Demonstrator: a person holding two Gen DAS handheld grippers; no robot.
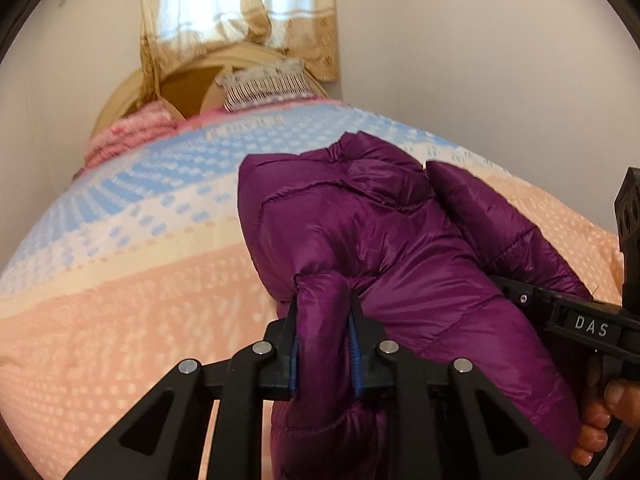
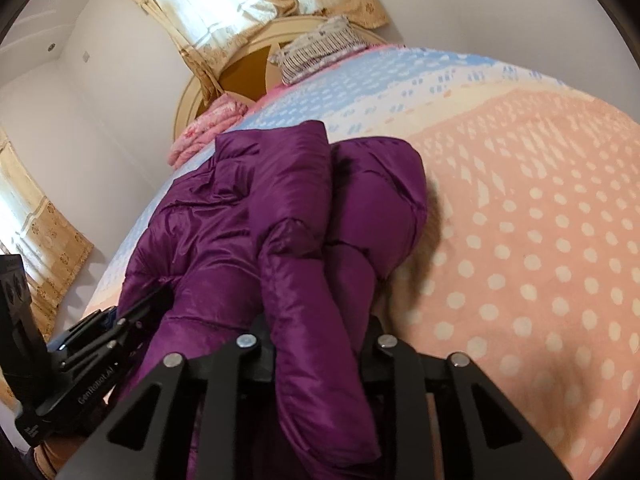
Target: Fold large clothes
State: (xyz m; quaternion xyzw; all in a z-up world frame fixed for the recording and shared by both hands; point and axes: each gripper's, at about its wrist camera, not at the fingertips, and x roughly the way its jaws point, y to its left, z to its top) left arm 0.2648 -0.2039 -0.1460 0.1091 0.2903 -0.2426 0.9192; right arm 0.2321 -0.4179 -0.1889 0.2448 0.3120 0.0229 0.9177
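Note:
A shiny purple puffer jacket (image 1: 360, 220) lies bunched on the bed, its far end toward the headboard. My left gripper (image 1: 325, 332) is shut on a thick fold of the jacket's near edge, the blue pads pressing both sides. In the right wrist view the same purple jacket (image 2: 280, 200) fills the middle, and my right gripper (image 2: 320, 344) is shut on another padded fold near its hem. The right gripper's black body (image 1: 580, 320) and a hand (image 1: 600, 428) show at the right edge of the left view; the left gripper's body (image 2: 100, 340) shows at lower left of the right view.
The bed cover (image 1: 120, 300) is peach with pale dots, turning blue and white toward the headboard (image 1: 192, 80). A patterned pillow (image 2: 320, 46) and a pink folded blanket (image 2: 208, 128) lie at the head. Curtains (image 2: 224, 4) hang behind; white walls flank the bed.

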